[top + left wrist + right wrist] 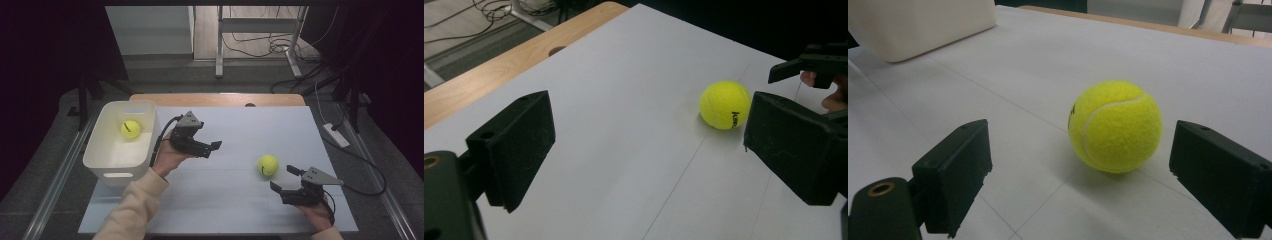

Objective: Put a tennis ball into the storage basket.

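Note:
A yellow tennis ball [268, 164] lies on the white table surface [225, 200] right of centre. My right gripper [283, 178] is open just in front of and to the right of it, jaws pointing at it without touching. In the right gripper view the ball [1115, 127] sits a little beyond the spread jaws of that gripper [1083, 170]. My left gripper [212, 149] is held open and empty beside the white bin [95, 150]. In its own view this gripper [649, 145] faces the ball [725, 105] from farther off. A second tennis ball [130, 129] rests inside the bin.
The bin's side [918, 25] stands at the far left in the right gripper view. A wooden table edge [215, 99] runs along the back. Cables and a stand's metal legs [219, 45] lie on the floor beyond. The right gripper [814, 65] appears past the ball in the left gripper view.

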A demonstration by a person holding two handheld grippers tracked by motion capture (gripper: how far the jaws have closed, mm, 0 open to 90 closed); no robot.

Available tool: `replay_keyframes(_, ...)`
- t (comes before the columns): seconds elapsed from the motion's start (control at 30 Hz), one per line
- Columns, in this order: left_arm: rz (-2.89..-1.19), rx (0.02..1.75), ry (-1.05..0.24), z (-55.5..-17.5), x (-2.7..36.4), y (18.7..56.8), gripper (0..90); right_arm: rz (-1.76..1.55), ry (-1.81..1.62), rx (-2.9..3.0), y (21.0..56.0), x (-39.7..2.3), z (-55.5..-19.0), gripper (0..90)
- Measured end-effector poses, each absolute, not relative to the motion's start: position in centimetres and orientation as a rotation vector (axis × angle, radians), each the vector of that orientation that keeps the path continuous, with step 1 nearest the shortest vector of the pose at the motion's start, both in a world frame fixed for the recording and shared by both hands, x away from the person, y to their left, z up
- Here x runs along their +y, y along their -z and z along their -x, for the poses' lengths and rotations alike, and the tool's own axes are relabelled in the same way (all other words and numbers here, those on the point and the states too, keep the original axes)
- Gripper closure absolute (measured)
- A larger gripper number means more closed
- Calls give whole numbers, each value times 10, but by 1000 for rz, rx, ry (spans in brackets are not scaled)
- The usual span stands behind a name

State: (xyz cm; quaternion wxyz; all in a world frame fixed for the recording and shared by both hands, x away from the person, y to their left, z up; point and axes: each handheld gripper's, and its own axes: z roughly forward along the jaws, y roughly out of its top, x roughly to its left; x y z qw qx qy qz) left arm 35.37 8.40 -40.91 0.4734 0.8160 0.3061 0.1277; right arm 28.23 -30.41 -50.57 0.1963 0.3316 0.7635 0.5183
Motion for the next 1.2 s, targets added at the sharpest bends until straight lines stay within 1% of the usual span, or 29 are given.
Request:
replay_keyframes(0.5, -2037, 728, -277, -362, 63, 423, 67, -918, -1457, 2139, 504, -302, -281, 97)
replay_keyframes(1.2, -2057, 709, -253, -367, 50, 431, 67, -923, -1458, 2135, 504, -304, -280, 96)
